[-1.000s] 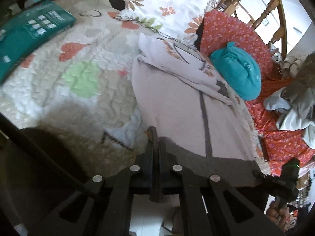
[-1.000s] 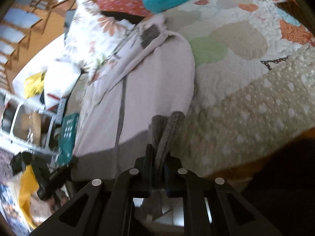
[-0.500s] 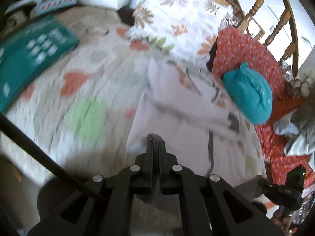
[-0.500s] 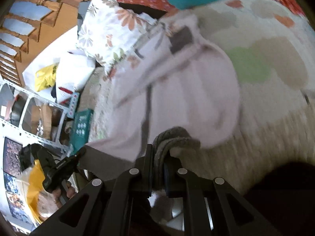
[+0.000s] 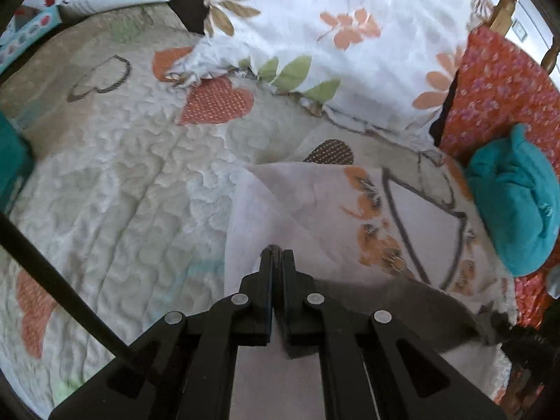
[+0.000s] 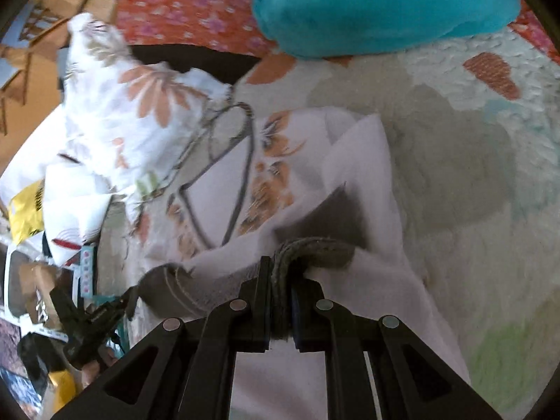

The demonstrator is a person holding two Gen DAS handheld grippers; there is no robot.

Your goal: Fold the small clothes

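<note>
While one pale garment [image 5: 301, 203] lay on the quilt [image 5: 122, 182], its grey hem was clamped by two down-tilted grippers, left gripper [image 5: 276, 255] and right gripper [image 6: 280, 266].

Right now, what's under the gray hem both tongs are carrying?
Under the gray hem, pinched by the right tongs and left tongs, lies the garment's printed upper half, on the heart quilt. The quilt beneath the garment is covered.
</note>
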